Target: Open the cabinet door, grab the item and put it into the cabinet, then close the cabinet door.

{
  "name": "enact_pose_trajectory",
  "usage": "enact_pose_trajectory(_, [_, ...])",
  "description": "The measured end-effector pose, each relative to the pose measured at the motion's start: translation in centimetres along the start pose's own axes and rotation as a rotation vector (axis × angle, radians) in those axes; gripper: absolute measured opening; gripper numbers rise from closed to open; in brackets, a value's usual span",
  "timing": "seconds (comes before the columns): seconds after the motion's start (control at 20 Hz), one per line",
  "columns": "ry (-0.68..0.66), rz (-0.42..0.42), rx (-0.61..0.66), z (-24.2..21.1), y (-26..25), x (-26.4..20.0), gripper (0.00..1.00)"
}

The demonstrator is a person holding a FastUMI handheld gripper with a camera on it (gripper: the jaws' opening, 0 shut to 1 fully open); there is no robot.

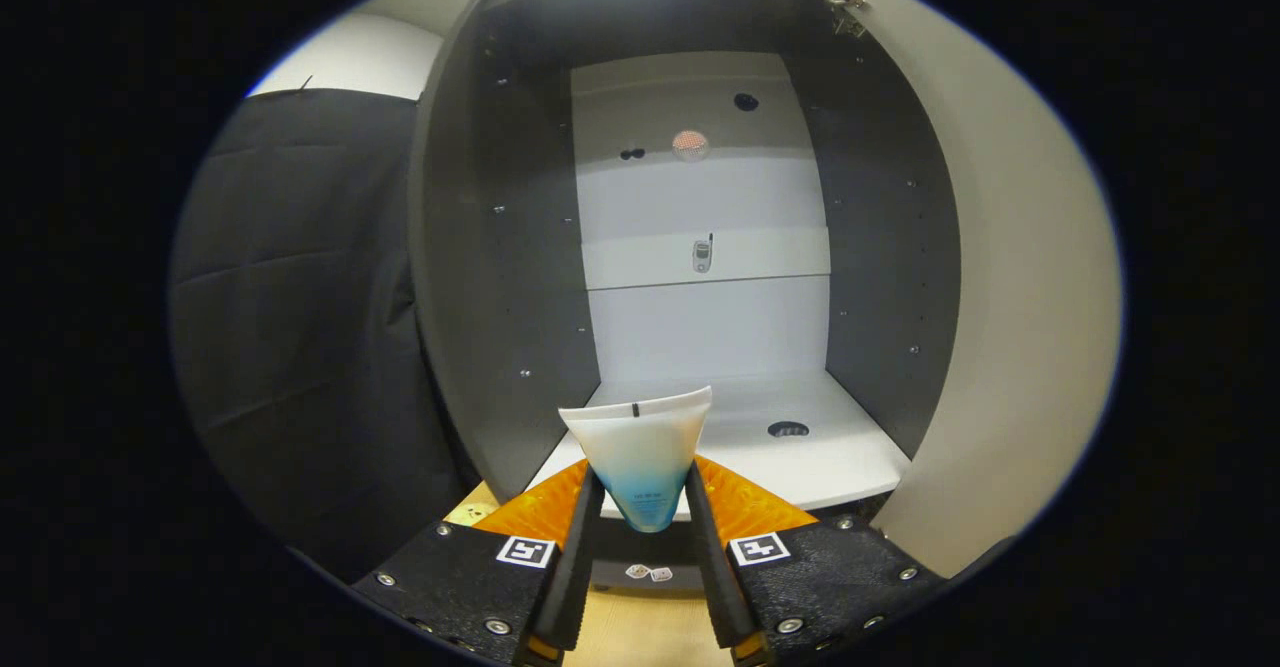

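Note:
A white-and-blue squeeze tube [641,452] stands upright between my fingers, crimped end up, and my gripper [643,492] is shut on its lower blue part. Straight ahead is the open cabinet [500,277] with grey side walls and a white back panel. Its white bottom shelf [800,447] lies just beyond the tube. The cabinet door [1010,277] is swung wide open to the right of the fingers.
A dark round hole [788,429] sits in the shelf floor right of the tube. Black cloth wall [300,327] hangs left of the cabinet. A wooden tabletop [640,632] shows under the fingers, in front of the cabinet base.

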State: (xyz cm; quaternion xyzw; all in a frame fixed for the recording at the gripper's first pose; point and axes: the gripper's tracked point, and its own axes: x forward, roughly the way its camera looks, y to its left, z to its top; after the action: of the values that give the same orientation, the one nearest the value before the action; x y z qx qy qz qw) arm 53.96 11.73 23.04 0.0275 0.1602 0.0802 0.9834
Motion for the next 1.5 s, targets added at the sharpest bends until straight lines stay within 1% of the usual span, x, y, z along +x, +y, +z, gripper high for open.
enact_pose_trajectory(0.25, [0.033, -0.041, 0.005, 0.1, -1.6, 4.1, 0.49])
enact_pose_trajectory(0.45, [0.092, -0.070, -0.002, -1.2, -2.8, 7.0, 0.49])
enact_pose_trajectory(0.55, [0.110, -0.080, 0.002, -1.7, -3.1, 7.8, 0.49])
enact_pose_trajectory(0.7, [0.098, -0.096, 0.007, -1.5, -3.6, 8.5, 0.50])
enact_pose_trajectory(0.9, [0.106, -0.100, 0.027, -1.7, -3.9, 8.9, 0.55])
enact_pose_trajectory(0.95, [0.109, -0.098, 0.022, -1.8, -3.8, 8.8, 0.59])
enact_pose_trajectory(1.0, [0.108, -0.097, 0.014, -1.7, -3.9, 8.6, 0.62])
enact_pose_trajectory(1.1, [0.090, -0.103, 0.004, -1.2, -3.9, 7.7, 0.73])
enact_pose_trajectory(1.15, [0.074, -0.101, 0.003, -0.8, -3.8, 7.0, 0.83])
enact_pose_trajectory(1.3, [0.024, -0.096, -0.009, 0.3, -3.3, 4.3, 0.94])
enact_pose_trajectory(1.5, [-0.061, -0.094, -0.056, 1.4, -2.6, -0.8, 0.94])
